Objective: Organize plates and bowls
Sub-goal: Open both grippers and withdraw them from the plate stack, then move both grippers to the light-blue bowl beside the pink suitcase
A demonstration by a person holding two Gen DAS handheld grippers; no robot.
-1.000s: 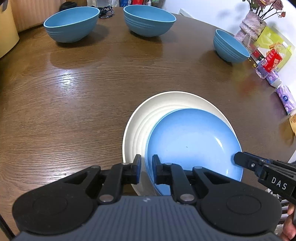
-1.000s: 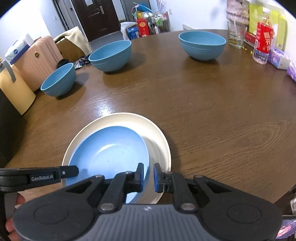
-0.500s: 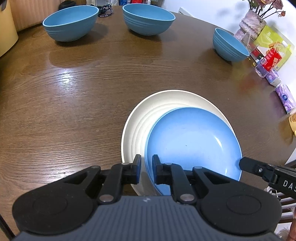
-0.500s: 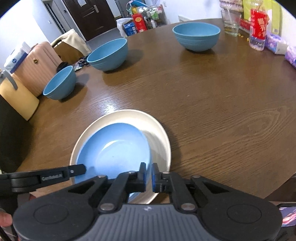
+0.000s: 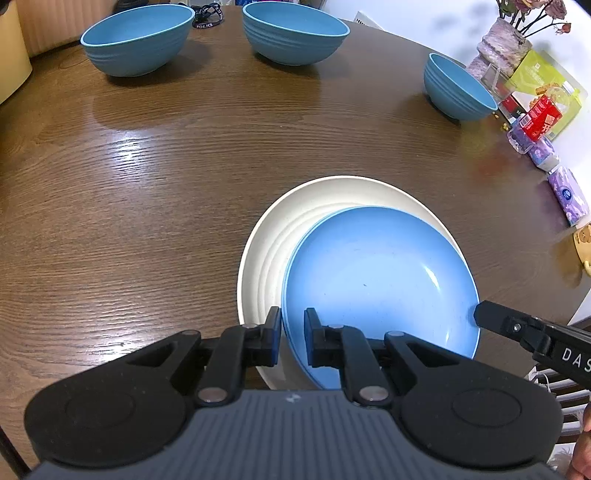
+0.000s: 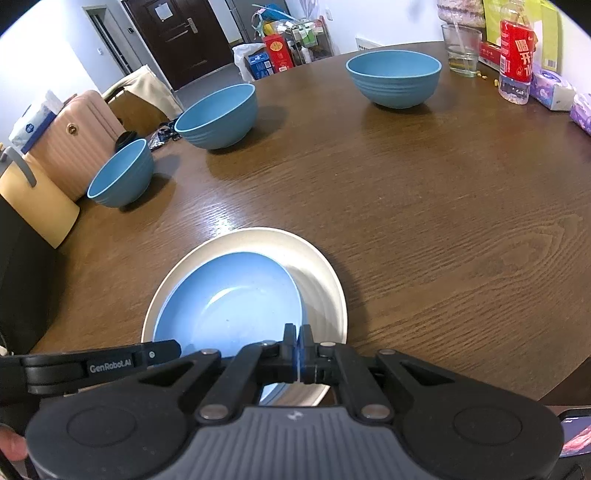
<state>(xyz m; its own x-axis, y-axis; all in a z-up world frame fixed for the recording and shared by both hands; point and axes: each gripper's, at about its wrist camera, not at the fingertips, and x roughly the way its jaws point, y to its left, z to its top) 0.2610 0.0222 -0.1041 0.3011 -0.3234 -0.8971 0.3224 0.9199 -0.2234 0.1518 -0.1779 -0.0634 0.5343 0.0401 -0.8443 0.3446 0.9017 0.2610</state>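
Note:
A blue plate (image 5: 376, 280) (image 6: 229, 306) lies off-centre inside a larger white plate (image 5: 280, 229) (image 6: 321, 288) near the front of the brown table (image 5: 147, 221). My left gripper (image 5: 291, 328) is shut on the blue plate's near-left rim. My right gripper (image 6: 297, 332) is shut on the opposite rim, and one of its fingers (image 5: 491, 321) shows at the plate's right edge. Three blue bowls (image 5: 136, 40) (image 5: 295, 33) (image 5: 458, 88) stand apart along the far side, also visible as bowls (image 6: 122, 177) (image 6: 218, 114) (image 6: 393, 75) in the right wrist view.
A red-labelled bottle (image 6: 515, 55), a glass (image 6: 461, 50) and tissue packs (image 5: 567, 195) crowd the table's right edge, beside a vase (image 5: 502, 40). Beyond the left edge stand a pink suitcase (image 6: 77, 140) and a yellow case (image 6: 33, 199). Bare wood lies between plates and bowls.
The right gripper's jaws, slightly apart a second ago, have closed on the blue plate's rim. The left gripper and both plates have stayed put.

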